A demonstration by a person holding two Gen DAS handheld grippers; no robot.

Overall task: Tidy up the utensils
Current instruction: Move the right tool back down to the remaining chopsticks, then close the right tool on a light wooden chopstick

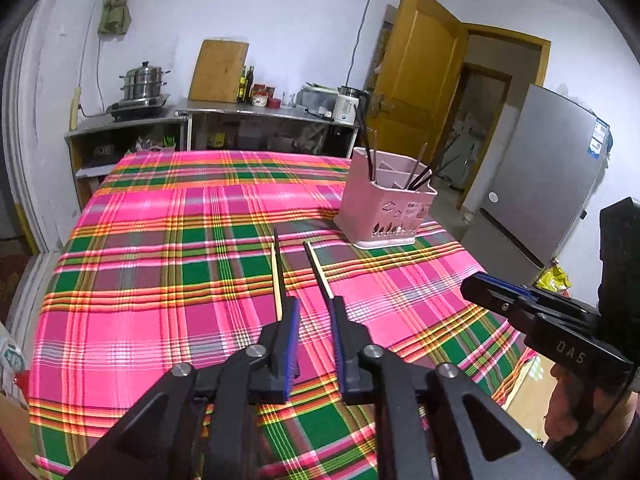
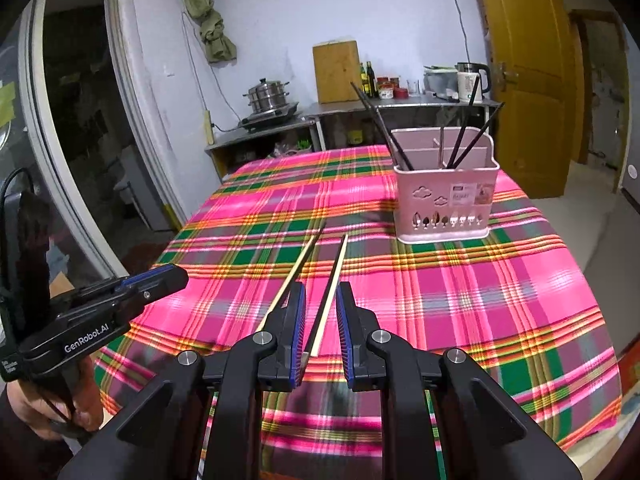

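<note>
Left gripper (image 1: 315, 300): jaws apart, nothing between the pads. One chopstick (image 1: 277, 276) shows past each fingertip, both apparently lying on the plaid counter (image 1: 160, 240).

Right gripper (image 2: 321, 286): also released. A stick runs between its jaws, unclamped.

Likely lining up a pickup.

Pink holder (image 1: 384, 212), upper right of the frame, already has dark chopsticks (image 1: 420, 176) leaning in it. Path to it looks clear.

White walls (image 1: 280, 8), a yellow door (image 1: 420, 80), steel counters (image 1: 260, 110), a grey fridge (image 1: 536, 184).
</note>
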